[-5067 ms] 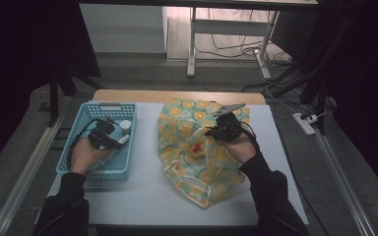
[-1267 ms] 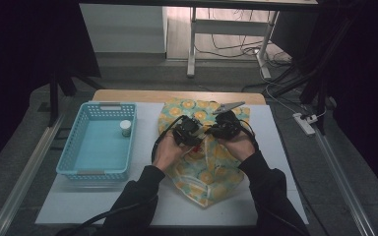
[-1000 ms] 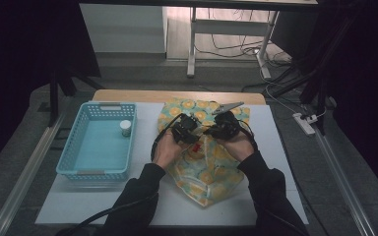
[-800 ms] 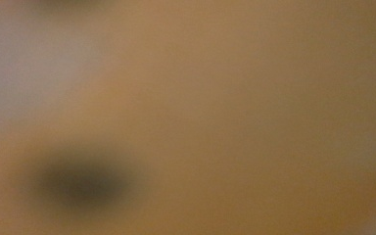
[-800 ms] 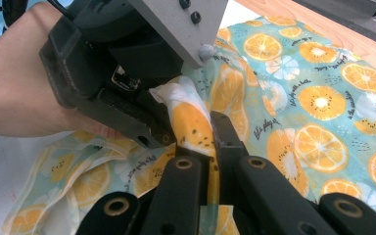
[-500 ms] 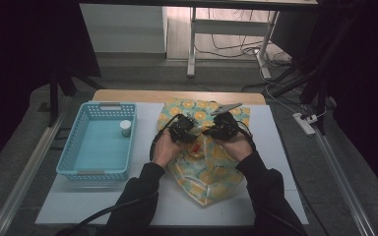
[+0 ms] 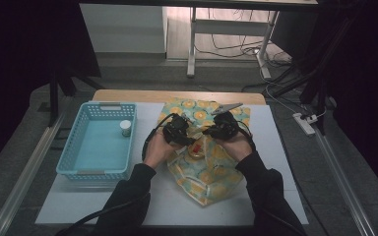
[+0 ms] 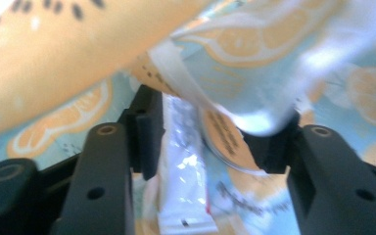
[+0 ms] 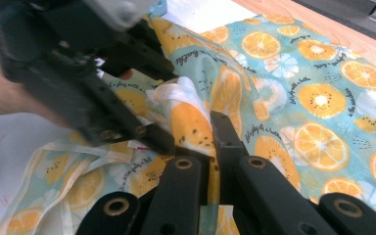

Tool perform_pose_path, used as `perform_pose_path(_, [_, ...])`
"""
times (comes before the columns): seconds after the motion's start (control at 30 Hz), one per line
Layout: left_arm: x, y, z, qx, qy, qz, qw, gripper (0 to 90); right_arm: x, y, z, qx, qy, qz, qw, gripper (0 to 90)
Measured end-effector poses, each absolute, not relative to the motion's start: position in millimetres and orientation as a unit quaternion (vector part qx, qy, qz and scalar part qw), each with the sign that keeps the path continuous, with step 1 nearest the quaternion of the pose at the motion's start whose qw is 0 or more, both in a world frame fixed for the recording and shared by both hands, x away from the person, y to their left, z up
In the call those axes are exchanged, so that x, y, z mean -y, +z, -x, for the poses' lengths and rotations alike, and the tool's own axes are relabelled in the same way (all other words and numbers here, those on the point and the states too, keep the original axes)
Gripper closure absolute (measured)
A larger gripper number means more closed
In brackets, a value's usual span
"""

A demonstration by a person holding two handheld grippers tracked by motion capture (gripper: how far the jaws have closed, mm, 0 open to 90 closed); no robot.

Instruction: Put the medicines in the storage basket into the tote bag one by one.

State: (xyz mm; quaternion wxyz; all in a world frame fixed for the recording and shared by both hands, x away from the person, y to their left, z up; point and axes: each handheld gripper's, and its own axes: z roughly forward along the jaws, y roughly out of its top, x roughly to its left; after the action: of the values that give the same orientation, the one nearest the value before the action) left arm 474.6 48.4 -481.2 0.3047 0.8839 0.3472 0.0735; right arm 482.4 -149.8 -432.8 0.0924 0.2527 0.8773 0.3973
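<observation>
A cloth bag [image 7: 211, 177] printed with orange slices lies mid-table. My right gripper [image 7: 217, 131] is shut on a fold of the bag's rim [image 9: 196, 117] and holds it up. My left gripper [image 7: 181, 135] reaches into the mouth of the bag. In the left gripper view its jaws stand wide apart [image 8: 208, 134]. Between them lie a white packet with a red edge [image 8: 183, 176] and a round orange-printed item [image 8: 225, 142]. The lifted fabric [image 8: 254, 44] hangs over them. The right gripper view shows the left gripper [image 9: 78, 73] close by at upper left.
A light blue basket [image 7: 66, 157] stands at the table's left with a small white bottle [image 7: 125, 128] in its far right corner. White tabletop [image 7: 285, 162] shows right of the bag. A power strip [image 7: 305, 123] and cables lie on the floor beyond.
Five seconds ago my left gripper was over the basket; it has since come to the bag's mouth and sunk slightly in. The right gripper has kept its hold.
</observation>
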Motion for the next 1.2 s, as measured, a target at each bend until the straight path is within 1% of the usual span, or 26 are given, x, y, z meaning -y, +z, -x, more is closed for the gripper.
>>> perform_pose_path(0.13, [-54,-475,-466,-0.340,0.068,-0.885,0.310,45.2,150,-431,-482,-0.877,0.399,-0.253,0.093,89.0])
perform_pose_path(0.37, [-67,-464,-454,-0.340,0.046,-0.876,0.339,34.7,151,-429,-481,-0.876,0.400,-0.253,0.095,89.0])
perform_pose_path(0.67, [-84,-453,-439,-0.339,0.036,-0.866,0.364,18.1,152,-429,-481,-0.876,0.400,-0.252,0.095,89.0])
perform_pose_path(0.9, [-109,-443,-431,-0.341,0.036,-0.859,0.381,3.6,152,-431,-481,-0.877,0.399,-0.252,0.094,88.9])
perform_pose_path(1.03, [-130,-439,-428,-0.350,0.038,-0.851,0.389,0.5,154,-433,-481,-0.876,0.398,-0.256,0.094,89.0])
perform_pose_path(1.1, [-141,-438,-427,-0.356,0.029,-0.845,0.398,1.4,154,-433,-481,-0.876,0.397,-0.255,0.094,89.0])
perform_pose_path(1.2, [-158,-434,-423,-0.367,0.044,-0.838,0.401,1.8,155,-433,-481,-0.877,0.397,-0.255,0.094,88.9])
